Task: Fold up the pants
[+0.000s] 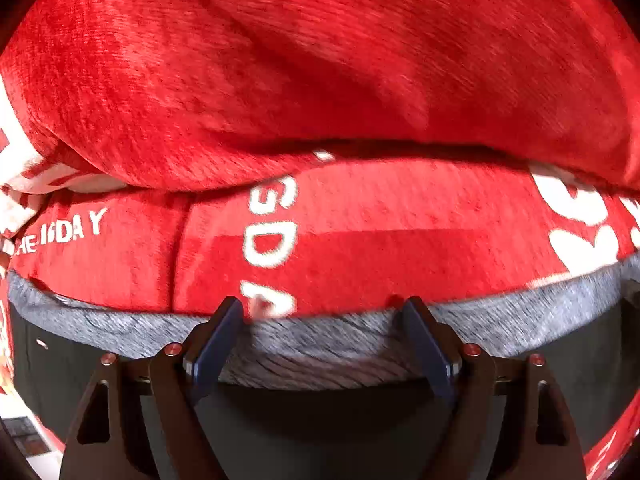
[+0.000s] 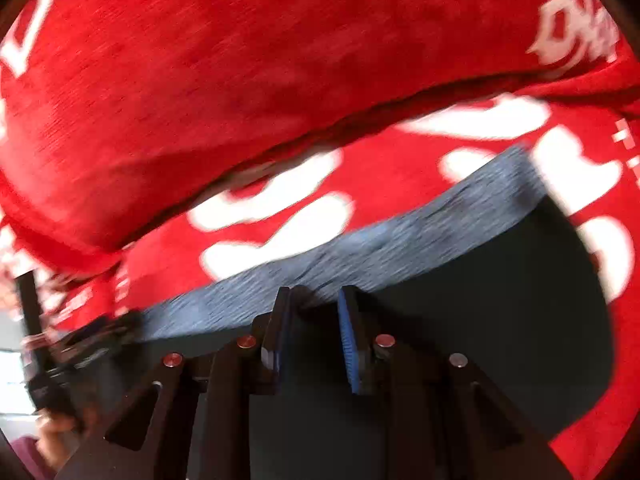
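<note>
The red pants (image 1: 320,60) with white lettering fill most of both views, and a plain red layer lies folded over the printed part. A grey band (image 1: 328,340) hems the cloth's near edge on a dark surface. My left gripper (image 1: 320,312) points down at this band. Its jaws stand wide open with the band running across between the fingertips, and the pads do not press it. In the right wrist view, my right gripper (image 2: 314,300) has its tips at the edge of the grey band (image 2: 360,248). Its jaws are a narrow gap apart with only dark surface showing between them.
The dark tabletop (image 1: 320,420) lies bare below the band in both views (image 2: 480,320). At the lower left of the right wrist view, a person's hand (image 2: 56,436) shows under a blurred dark object. More red cloth (image 2: 592,420) curls along the right edge.
</note>
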`<state>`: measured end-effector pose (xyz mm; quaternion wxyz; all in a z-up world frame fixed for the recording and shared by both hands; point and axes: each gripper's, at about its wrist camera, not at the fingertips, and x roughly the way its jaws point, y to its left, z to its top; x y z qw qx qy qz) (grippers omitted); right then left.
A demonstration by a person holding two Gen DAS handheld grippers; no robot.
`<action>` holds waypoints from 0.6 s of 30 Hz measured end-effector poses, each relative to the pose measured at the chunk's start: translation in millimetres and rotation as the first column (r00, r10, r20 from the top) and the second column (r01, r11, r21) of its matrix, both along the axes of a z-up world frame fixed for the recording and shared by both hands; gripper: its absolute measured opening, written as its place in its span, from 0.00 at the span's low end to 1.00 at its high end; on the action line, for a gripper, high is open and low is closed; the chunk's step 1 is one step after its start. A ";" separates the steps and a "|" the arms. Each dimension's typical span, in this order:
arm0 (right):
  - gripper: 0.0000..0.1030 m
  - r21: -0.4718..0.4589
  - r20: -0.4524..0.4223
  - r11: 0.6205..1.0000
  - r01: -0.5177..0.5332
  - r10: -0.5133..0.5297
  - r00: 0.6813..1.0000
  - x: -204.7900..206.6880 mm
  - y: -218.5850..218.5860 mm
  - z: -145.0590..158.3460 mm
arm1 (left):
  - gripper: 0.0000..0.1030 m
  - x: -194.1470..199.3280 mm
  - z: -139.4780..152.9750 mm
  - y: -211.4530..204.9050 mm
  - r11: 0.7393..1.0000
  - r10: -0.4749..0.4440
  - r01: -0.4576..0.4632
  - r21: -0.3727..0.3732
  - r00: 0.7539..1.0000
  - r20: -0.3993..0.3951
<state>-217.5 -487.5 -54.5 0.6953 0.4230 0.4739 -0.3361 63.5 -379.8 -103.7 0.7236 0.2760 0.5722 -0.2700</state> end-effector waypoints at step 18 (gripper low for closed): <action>0.54 0.285 0.224 0.958 -0.038 -0.028 0.974 13.2 140.3 42.8 | 0.81 62.0 48.6 194.2 0.994 0.004 -0.012 0.108 0.997 0.071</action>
